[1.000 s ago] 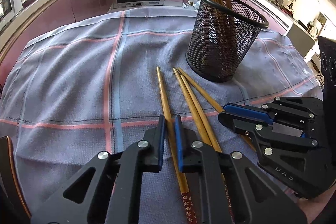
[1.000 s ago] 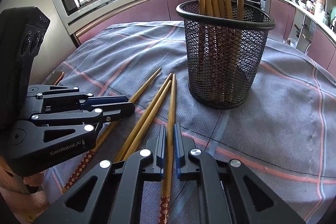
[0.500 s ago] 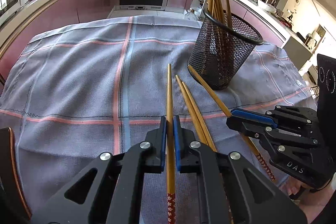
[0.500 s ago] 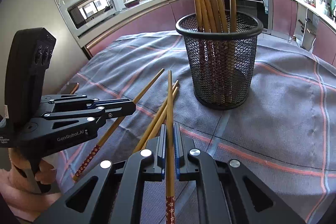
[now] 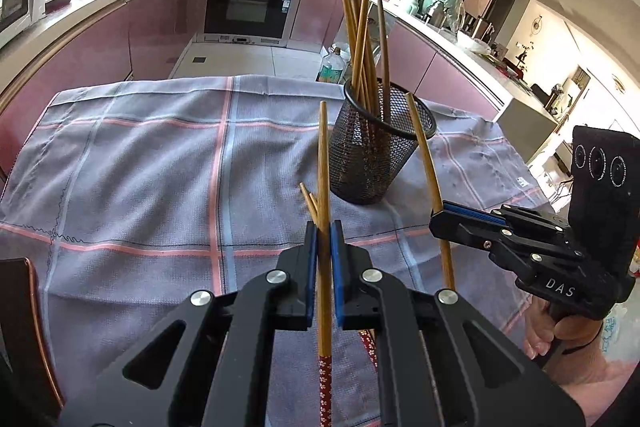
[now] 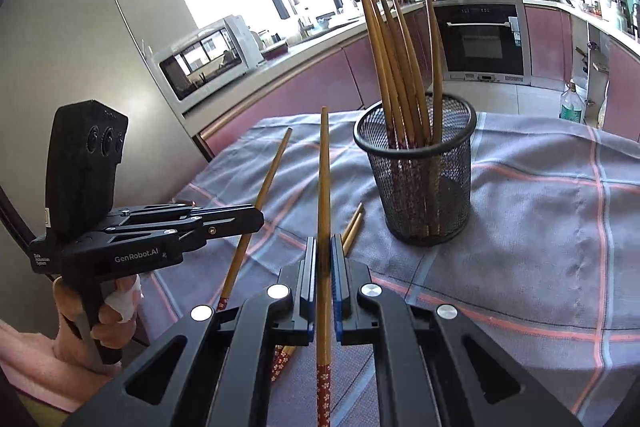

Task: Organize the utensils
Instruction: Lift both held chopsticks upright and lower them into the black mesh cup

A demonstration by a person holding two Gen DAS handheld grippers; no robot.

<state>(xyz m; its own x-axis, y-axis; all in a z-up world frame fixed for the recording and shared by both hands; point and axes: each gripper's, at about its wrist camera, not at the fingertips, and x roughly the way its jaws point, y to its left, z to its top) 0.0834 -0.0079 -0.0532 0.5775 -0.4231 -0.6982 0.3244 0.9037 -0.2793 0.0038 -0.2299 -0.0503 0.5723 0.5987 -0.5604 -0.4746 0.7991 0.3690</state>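
Left wrist view: right gripper [image 5: 440,217] (marked "DAS") and left gripper [image 5: 324,231] ("GenRobot.AI") each clamp one chopstick [image 5: 323,163].

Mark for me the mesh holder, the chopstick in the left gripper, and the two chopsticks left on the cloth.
mesh holder [image 6: 430,187], right wrist view, front wall.
left gripper's chopstick [image 5: 323,163], left wrist view, bare shaft above the fingers.
chopsticks on the cloth [image 6: 353,227], right wrist view, their tips.

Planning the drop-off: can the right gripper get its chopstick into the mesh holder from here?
Probably yes. The right gripper holds its chopstick lifted, and the mesh holder stands open-topped just ahead, with room beside the chopsticks already inside.
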